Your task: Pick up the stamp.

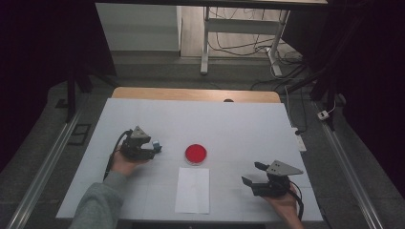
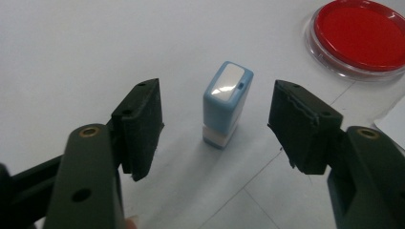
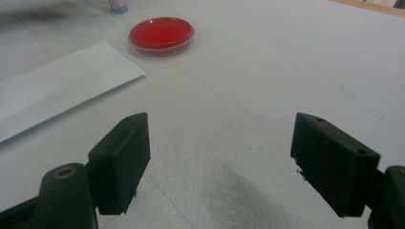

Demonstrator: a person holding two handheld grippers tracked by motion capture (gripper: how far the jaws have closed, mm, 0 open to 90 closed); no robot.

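A small blue and white stamp (image 2: pixel 227 102) stands upright on the white table (image 1: pixel 229 124). My left gripper (image 2: pixel 217 128) is open, one jaw on each side of the stamp with a gap on both sides, so neither pad touches it. In the high view the left gripper (image 1: pixel 154 149) sits at the left of the table, with the stamp (image 1: pixel 156 144) at its tips. A round red ink pad (image 1: pixel 196 153) lies near the middle, right of the stamp. My right gripper (image 1: pixel 251 173) rests open at the front right with nothing between its jaws (image 3: pixel 219 157).
A white sheet of paper (image 1: pixel 192 190) lies in front of the ink pad, near the table's front edge. The ink pad (image 3: pixel 161 32) and the paper (image 3: pixel 57 86) lie well ahead of the right gripper. A wooden strip edges the table's far side.
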